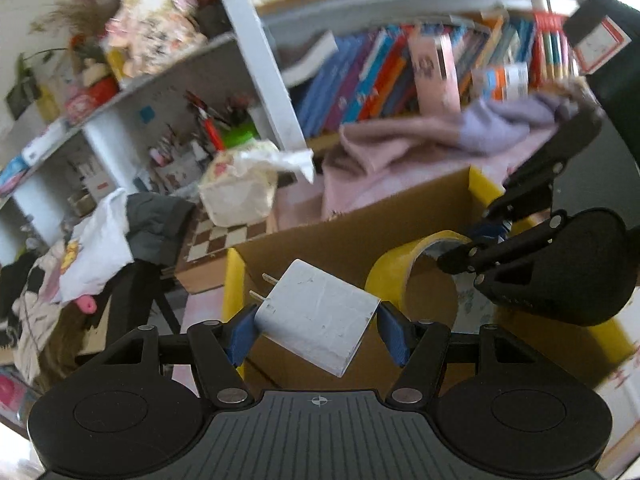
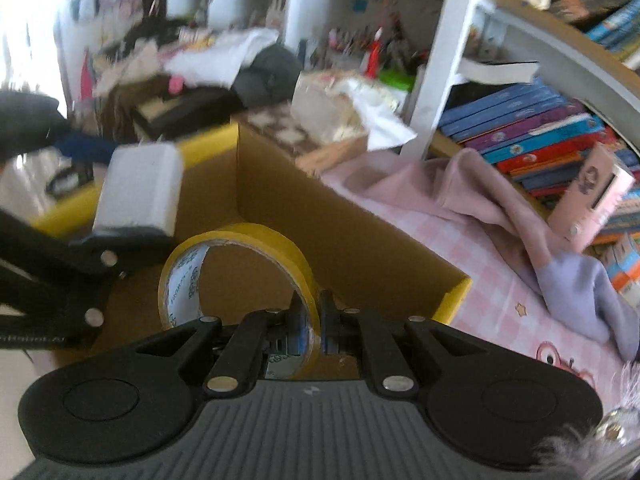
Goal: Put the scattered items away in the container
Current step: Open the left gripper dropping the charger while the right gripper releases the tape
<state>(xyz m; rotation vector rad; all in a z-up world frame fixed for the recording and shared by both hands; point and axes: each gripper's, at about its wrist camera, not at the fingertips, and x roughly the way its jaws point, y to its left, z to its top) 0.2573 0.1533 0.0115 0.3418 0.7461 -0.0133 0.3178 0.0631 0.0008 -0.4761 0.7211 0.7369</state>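
Left gripper [image 1: 316, 330]: blue pads pinch a white plug-in charger [image 1: 318, 316] by its two sides, prongs pointing up-left, above the open cardboard box [image 1: 352, 224]. Right gripper [image 2: 310, 326]: jaws closed on the band of a yellow tape roll [image 2: 236, 272], one finger inside the ring, apparently just over the box interior; motion blur hides the floor. Beyond the box lie a pink cloth [image 2: 472, 188], a tissue pack [image 1: 238, 192] and a bookshelf [image 1: 400, 76].
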